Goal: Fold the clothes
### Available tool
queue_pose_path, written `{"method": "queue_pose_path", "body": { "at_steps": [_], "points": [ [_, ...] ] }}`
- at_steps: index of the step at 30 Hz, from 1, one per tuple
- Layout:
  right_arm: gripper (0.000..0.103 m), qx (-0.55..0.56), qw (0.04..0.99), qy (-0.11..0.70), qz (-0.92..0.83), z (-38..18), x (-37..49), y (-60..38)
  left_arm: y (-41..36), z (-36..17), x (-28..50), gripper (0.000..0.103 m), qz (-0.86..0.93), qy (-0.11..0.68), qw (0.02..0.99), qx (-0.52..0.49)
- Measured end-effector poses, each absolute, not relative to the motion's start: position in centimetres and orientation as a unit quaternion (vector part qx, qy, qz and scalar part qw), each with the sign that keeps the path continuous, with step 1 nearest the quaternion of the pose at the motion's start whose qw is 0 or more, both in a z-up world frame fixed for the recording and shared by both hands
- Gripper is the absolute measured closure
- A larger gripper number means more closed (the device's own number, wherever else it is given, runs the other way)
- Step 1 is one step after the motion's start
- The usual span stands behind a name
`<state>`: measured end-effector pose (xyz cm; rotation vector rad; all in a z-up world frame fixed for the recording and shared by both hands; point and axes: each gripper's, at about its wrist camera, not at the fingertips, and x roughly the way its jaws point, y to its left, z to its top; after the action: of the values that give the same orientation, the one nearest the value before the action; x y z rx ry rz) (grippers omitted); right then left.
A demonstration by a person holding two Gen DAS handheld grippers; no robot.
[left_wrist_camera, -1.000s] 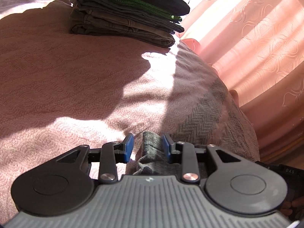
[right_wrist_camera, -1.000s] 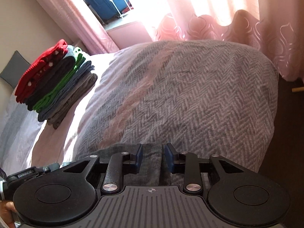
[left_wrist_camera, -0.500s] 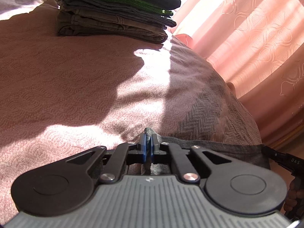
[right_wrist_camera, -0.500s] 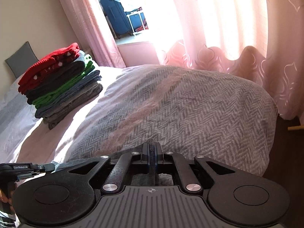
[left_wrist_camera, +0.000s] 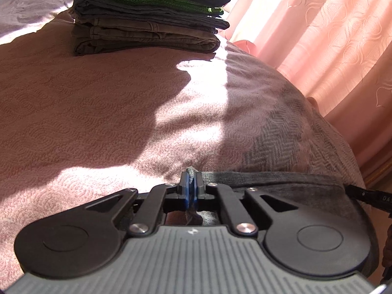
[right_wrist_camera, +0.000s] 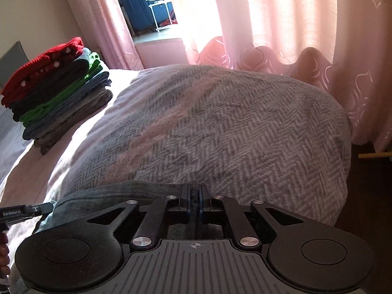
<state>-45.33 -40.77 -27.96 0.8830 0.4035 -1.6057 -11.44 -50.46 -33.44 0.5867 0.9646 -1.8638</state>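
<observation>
A grey garment (left_wrist_camera: 281, 177) lies stretched along the bed's (left_wrist_camera: 85, 103) near edge. The left claw (left_wrist_camera: 190, 183), whose jaws have just eased slightly apart, pinches one end; the right claw (right_wrist_camera: 194, 197) is clamped tight on the other. Folded clothes (right_wrist_camera: 56, 98) are stacked toward the far edge.

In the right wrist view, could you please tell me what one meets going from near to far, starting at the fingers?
Right gripper shut on the grey garment → grey herringbone blanket on the bed → pink curtain → blue suitcase beyond the window opening.
</observation>
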Motion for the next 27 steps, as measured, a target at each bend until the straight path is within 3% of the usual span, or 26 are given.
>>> {"method": "queue_pose_path", "body": {
  "at_steps": [1, 4, 9, 16, 18, 21, 22, 24, 25, 27],
  "points": [
    [0.1, 0.378, 0.587, 0.176, -0.694, -27.5, -45.3, -40.6, -50.4, -33.2, -11.3, 0.088, -0.751, 0.395, 0.473, 0.238],
    [0.1, 0.37, 0.577, 0.18, -0.706, -26.0, -45.1, -40.0, -49.7, -31.4, -11.1, 0.087, -0.746, 0.398, 0.486, 0.224],
    [0.099, 0.36, 0.614, 0.175, -0.68, -24.4, -42.9, -39.7, -47.6, -28.1, -14.3, 0.096, -0.797, 0.389, 0.407, 0.219],
    [0.099, 0.373, 0.597, 0.218, -0.676, -28.8, -42.5, -42.5, -48.7, -32.1, -20.6, 0.089, -0.81, 0.353, 0.39, 0.261],
    [0.099, 0.38, 0.589, 0.2, -0.684, -28.3, -43.8, -41.9, -49.1, -32.4, -20.0, 0.085, -0.806, 0.354, 0.398, 0.257],
    [0.098, 0.366, 0.575, 0.196, -0.705, -26.5, -44.7, -40.1, -48.4, -31.1, -17.9, 0.088, -0.796, 0.349, 0.425, 0.253],
    [0.095, 0.364, 0.58, 0.191, -0.704, -25.7, -44.8, -39.2, -47.7, -30.3, -17.0, 0.089, -0.794, 0.352, 0.43, 0.247],
    [0.077, 0.36, 0.592, 0.185, -0.697, -24.2, -44.2, -37.1, -45.6, -28.6, -15.2, 0.09, -0.791, 0.362, 0.434, 0.233],
    [0.054, 0.356, 0.601, 0.184, -0.692, -23.4, -43.5, -36.0, -44.5, -27.8, -14.8, 0.091, -0.792, 0.365, 0.431, 0.23],
    [0.05, 0.334, 0.627, 0.193, -0.677, -22.6, -41.3, -33.7, -41.8, -26.7, -14.2, 0.091, -0.797, 0.365, 0.422, 0.229]
  ]
}}
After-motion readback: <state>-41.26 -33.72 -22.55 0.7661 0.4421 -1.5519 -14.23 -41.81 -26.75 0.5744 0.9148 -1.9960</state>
